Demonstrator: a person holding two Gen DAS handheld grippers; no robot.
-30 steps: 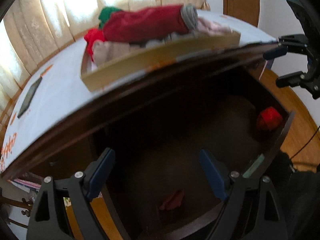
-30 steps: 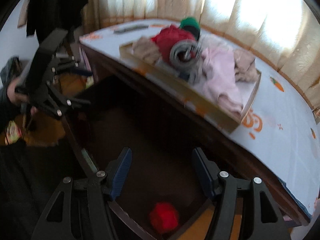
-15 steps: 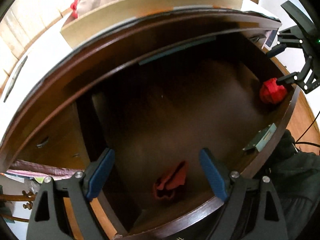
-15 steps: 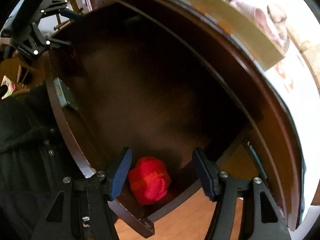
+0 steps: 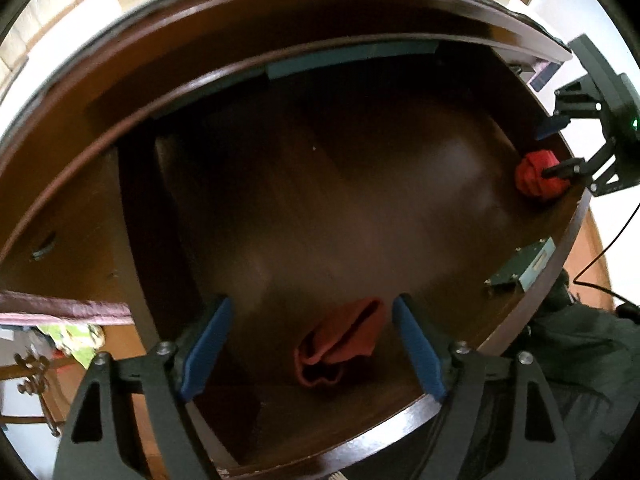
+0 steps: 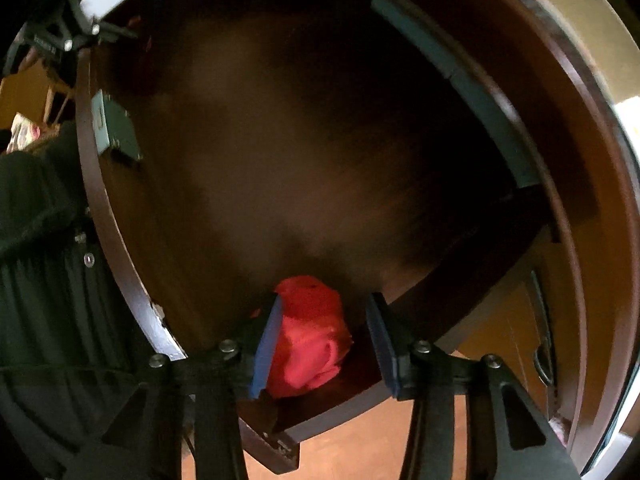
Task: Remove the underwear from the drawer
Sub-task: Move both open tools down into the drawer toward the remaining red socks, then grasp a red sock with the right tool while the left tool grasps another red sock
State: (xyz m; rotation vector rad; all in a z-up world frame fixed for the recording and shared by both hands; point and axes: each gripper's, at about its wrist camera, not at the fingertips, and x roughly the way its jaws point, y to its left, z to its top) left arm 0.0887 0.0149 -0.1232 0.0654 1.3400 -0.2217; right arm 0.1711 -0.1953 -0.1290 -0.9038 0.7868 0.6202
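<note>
1. both tongs reached down into an open dark wooden drawer (image 5: 460,402), its floor blurred in both wrist views.
2. the left tongs (image 5: 310,346) stood wide and were closing, a flat rust-red folded underwear piece (image 5: 340,346) lying on the drawer floor between the blue pads (image 5: 206,346), touching neither.
3. the right tongs (image 6: 324,344) were closing around a bright red rolled underwear bundle (image 6: 310,332) at the drawer's near corner; the left pad lay against it, the right pad stood just clear.
4. in the left wrist view, the right tongs (image 5: 550,152) appeared far to the right, straddling that red bundle (image 5: 534,176).
5. a person's dark sleeve (image 6: 36,200) showed left of the right tongs.
</note>
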